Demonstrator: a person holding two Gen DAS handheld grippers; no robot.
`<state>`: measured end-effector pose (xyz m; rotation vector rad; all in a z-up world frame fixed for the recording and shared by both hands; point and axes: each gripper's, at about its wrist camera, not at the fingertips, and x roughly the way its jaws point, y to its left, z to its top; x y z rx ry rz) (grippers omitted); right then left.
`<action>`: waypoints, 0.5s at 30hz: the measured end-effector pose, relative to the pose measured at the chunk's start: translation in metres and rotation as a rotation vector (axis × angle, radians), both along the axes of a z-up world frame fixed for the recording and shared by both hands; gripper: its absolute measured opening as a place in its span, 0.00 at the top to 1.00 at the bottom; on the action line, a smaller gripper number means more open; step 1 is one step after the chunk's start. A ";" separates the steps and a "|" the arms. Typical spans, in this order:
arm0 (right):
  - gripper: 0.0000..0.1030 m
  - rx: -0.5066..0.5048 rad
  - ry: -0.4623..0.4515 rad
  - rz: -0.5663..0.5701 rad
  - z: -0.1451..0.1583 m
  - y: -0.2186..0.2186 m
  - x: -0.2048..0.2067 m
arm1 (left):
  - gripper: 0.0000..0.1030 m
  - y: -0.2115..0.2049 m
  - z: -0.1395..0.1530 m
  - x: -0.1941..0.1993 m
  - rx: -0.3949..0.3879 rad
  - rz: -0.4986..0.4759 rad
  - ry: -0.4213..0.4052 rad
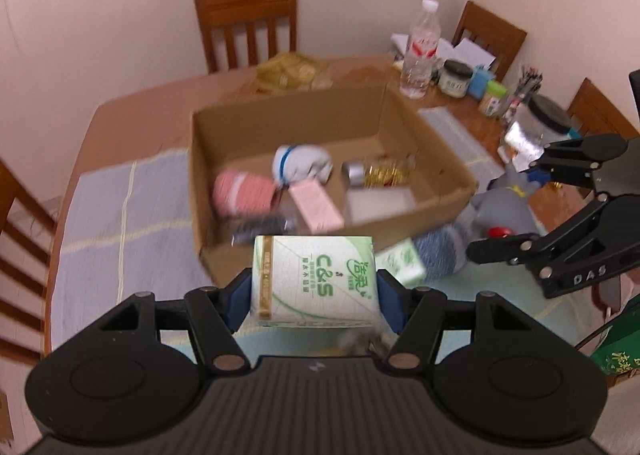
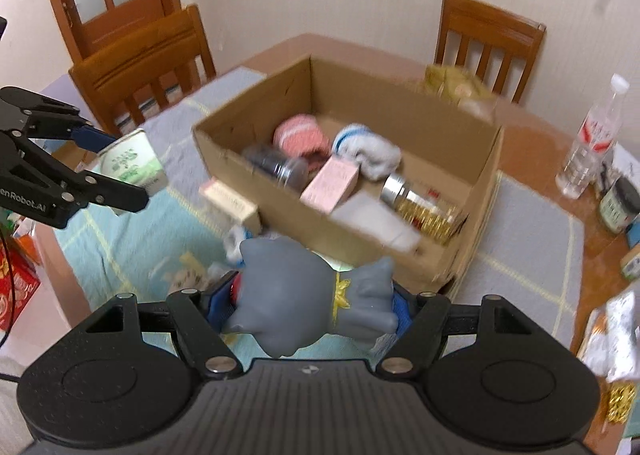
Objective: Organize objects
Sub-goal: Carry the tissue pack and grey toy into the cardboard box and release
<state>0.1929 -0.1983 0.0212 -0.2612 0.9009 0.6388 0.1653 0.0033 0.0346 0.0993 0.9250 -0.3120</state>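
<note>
My left gripper (image 1: 314, 293) is shut on a green-and-white tissue pack (image 1: 314, 281) and holds it in front of the open cardboard box (image 1: 288, 117). In the right wrist view the left gripper (image 2: 116, 167) shows at the left with the pack (image 2: 134, 163). My right gripper (image 2: 312, 307) is shut on a grey plush toy (image 2: 312, 295), just short of the box's (image 2: 400, 111) near wall. In the left wrist view the right gripper (image 1: 508, 211) is over the toy (image 1: 500, 207). The box holds a pink roll (image 2: 298, 133), a white sock (image 2: 368, 149), a pink carton (image 2: 330, 183) and jars.
A water bottle (image 1: 420, 51), jars (image 1: 454, 77) and a pen holder (image 1: 524, 91) stand at the table's far right. A second tissue pack (image 1: 402, 261) and a blue-grey sock (image 1: 438, 255) lie by the box's near right corner. A small box (image 2: 230, 201) lies left of it. Wooden chairs (image 1: 248, 23) surround the table.
</note>
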 end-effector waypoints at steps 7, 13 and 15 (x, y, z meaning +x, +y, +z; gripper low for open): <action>0.25 0.025 -0.066 -0.018 0.019 0.004 0.031 | 0.38 -0.012 0.008 0.046 0.010 -0.014 -0.041; 0.25 0.046 -0.071 -0.039 0.020 0.011 0.059 | 0.38 -0.015 0.006 0.089 0.025 -0.024 -0.060; 0.25 0.047 -0.072 -0.045 0.019 0.013 0.064 | 0.38 -0.016 0.005 0.103 0.031 -0.021 -0.064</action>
